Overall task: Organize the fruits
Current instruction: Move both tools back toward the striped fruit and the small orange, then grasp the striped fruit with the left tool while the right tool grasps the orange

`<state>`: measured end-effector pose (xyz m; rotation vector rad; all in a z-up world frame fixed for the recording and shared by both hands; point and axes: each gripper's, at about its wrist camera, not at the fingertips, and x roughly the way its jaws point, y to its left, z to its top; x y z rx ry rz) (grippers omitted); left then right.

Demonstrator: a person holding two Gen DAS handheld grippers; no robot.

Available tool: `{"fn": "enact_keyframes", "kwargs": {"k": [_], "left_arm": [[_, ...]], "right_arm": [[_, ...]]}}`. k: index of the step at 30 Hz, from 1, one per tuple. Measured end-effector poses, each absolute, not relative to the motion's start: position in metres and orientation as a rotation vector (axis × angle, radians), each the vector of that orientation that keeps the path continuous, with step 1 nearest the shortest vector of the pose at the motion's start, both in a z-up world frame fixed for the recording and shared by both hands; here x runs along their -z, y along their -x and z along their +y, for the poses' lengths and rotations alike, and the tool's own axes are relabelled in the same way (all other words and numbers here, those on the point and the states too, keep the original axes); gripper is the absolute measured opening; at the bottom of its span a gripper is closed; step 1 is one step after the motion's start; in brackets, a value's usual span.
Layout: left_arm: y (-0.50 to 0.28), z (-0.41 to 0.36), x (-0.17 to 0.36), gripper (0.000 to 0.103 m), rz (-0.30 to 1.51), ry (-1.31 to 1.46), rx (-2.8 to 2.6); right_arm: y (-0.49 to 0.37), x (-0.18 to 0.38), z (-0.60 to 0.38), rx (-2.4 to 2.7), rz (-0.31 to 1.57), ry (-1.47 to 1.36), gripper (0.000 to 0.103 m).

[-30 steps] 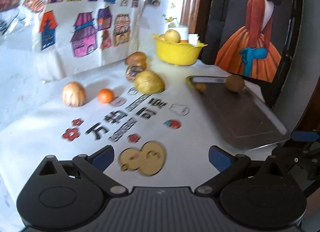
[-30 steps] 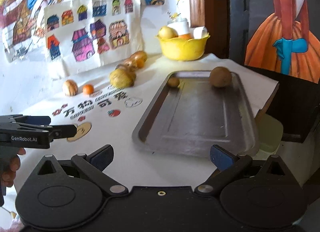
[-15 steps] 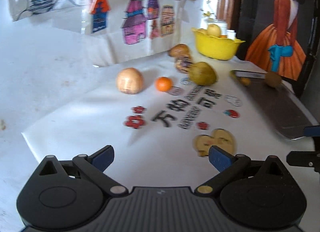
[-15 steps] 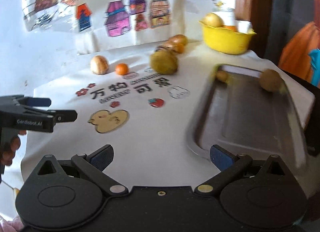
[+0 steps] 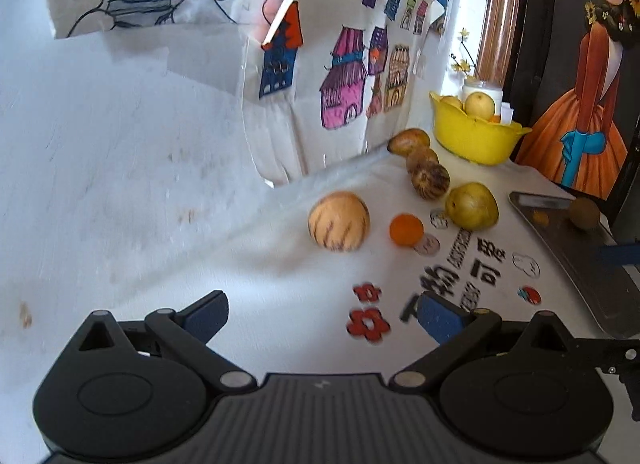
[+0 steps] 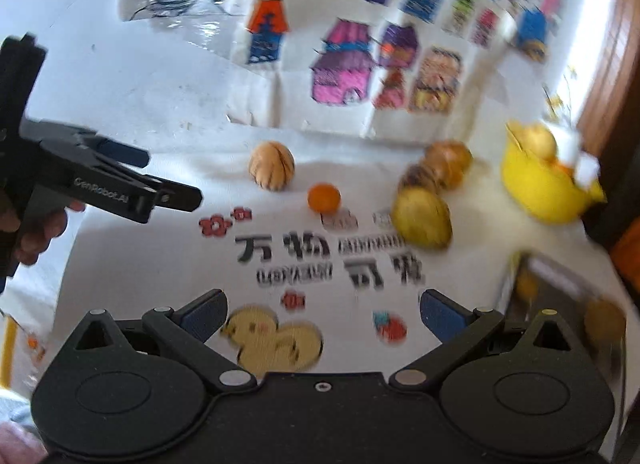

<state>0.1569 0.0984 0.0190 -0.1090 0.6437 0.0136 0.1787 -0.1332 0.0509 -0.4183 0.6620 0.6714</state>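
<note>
A striped tan melon [image 5: 338,220] and a small orange [image 5: 406,228] lie on the white printed cloth, ahead of my open, empty left gripper [image 5: 324,316]. A yellow-green pear [image 5: 472,206] and brown fruits [image 5: 430,180] lie behind them. The dark tray [image 5: 592,264] at right holds a brown round fruit [image 5: 585,213] and a small yellow one [image 5: 541,218]. My right gripper [image 6: 324,314] is open and empty over the cloth, facing the melon [image 6: 272,166], orange [image 6: 324,197] and pear [image 6: 422,218]. The left gripper also shows in the right wrist view [image 6: 176,198].
A yellow bowl [image 5: 476,136] with fruit stands at the back by the wall. Children's drawings [image 5: 348,76] hang on the white wall behind the table. A framed painting [image 5: 580,76] leans at the right. The tray's blurred edge [image 6: 560,288] is at the right wrist view's lower right.
Both grippers have swung left, away from the tray and toward the melon and orange. The left gripper is closer to the melon. Both stay open and empty.
</note>
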Motion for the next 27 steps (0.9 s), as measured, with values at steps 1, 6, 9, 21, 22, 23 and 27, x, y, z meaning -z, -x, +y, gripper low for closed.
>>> {"fn": "enact_keyframes", "kwargs": {"k": [1, 6, 9, 21, 22, 23, 27], "left_arm": [[-0.161, 0.100, -0.019, 0.103, 0.637, 0.104, -0.010], [-0.181, 0.104, -0.013, 0.102, 0.615, 0.064, -0.024], [-0.195, 0.105, -0.009, 0.102, 0.625, 0.045, -0.026], [-0.230, 0.104, -0.001, 0.102, 0.654, 0.028, 0.013], [-0.233, 0.104, -0.001, 0.102, 0.658, 0.029, 0.014], [-0.235, 0.103, 0.000, 0.102, 0.661, 0.031, 0.014], [-0.243, 0.104, 0.003, 0.102, 0.675, 0.056, 0.007]], "right_arm": [[-0.183, -0.052, -0.128, -0.685, 0.638, 0.435, 0.102], [-0.207, -0.049, -0.110, -0.767, 0.566, 0.514, 0.102], [-0.222, -0.040, -0.097, -0.802, 0.545, 0.592, 0.102], [-0.277, -0.008, -0.076, -0.885, 0.591, 0.674, 0.086], [-0.281, -0.007, -0.075, -0.892, 0.597, 0.661, 0.085], [-0.285, -0.006, -0.074, -0.897, 0.599, 0.647, 0.084], [-0.295, -0.001, -0.068, -0.902, 0.599, 0.631, 0.075]]}}
